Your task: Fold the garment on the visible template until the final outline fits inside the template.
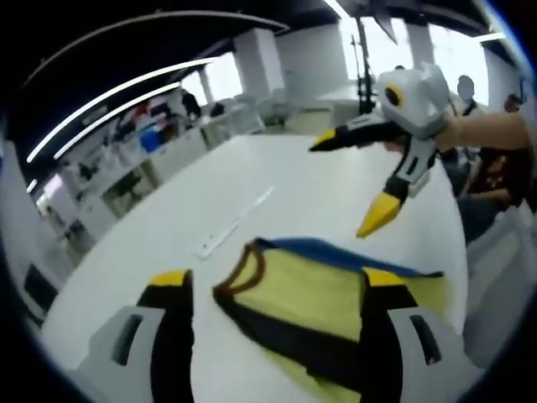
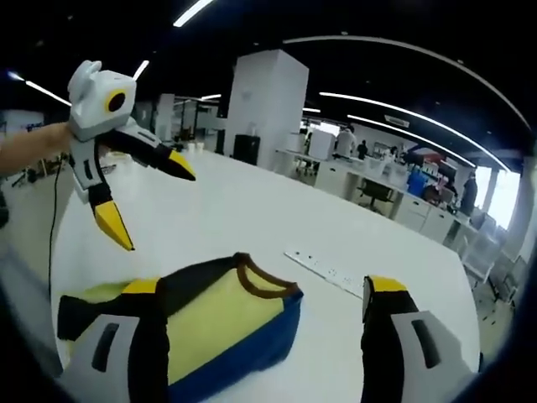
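A folded garment (image 1: pixel 306 294), yellow with black and blue panels and a brown collar, lies on the white table (image 1: pixel 277 180). My left gripper (image 1: pixel 277 281) stands open, its jaws spread wide above the near side of the garment, holding nothing. My right gripper (image 1: pixel 351 180) hovers open in the air beyond the garment, at the upper right. In the right gripper view the same garment (image 2: pixel 222 323) lies between the spread jaws of my right gripper (image 2: pixel 264 286). There my left gripper (image 2: pixel 149 197) hangs open above the table at the upper left, held by a hand.
A white flat strip (image 1: pixel 235 222) lies on the table just beyond the garment, also seen as the strip (image 2: pixel 327 270). The table's edge (image 1: pixel 457 252) runs close on the right, with people (image 1: pixel 491 180) sitting past it. Desks and pillars stand behind.
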The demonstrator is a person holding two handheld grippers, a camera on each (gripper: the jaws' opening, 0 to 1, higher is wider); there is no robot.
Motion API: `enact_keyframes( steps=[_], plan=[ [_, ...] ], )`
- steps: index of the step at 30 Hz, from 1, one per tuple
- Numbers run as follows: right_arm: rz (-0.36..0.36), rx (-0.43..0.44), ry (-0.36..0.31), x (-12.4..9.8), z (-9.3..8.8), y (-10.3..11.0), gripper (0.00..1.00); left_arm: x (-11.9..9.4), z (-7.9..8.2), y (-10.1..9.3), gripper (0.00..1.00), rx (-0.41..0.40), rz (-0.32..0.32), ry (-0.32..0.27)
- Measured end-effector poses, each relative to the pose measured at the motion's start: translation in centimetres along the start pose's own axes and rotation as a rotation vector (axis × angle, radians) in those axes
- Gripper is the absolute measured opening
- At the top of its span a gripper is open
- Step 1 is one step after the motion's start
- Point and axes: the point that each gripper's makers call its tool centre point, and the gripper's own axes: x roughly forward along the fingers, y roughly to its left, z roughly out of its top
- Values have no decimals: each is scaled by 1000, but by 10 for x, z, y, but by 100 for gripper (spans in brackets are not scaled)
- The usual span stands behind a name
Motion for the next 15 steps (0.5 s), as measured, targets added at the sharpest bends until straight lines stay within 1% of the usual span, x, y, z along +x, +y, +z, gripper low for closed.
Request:
enact_keyframes(
  steps=[4,6,7,11,15],
  plan=[
    [4,-1,11,-6,-3,3,100,-6,-3,-9,78,-15,-15,11],
    [5,1,5,-11,-1,7,100,-10,-2,-11,79,-20,-15,6],
    [8,4,1,-17,1,13,100,-13,-1,-13,79,-27,-18,-1],
    [14,8,-16,-23,8,17,100,-23,4,-21,81,-52,-26,-32],
    [23,6,-21,-30,10,26,100,-32,6,-30,83,-47,-30,-34]
  ],
)
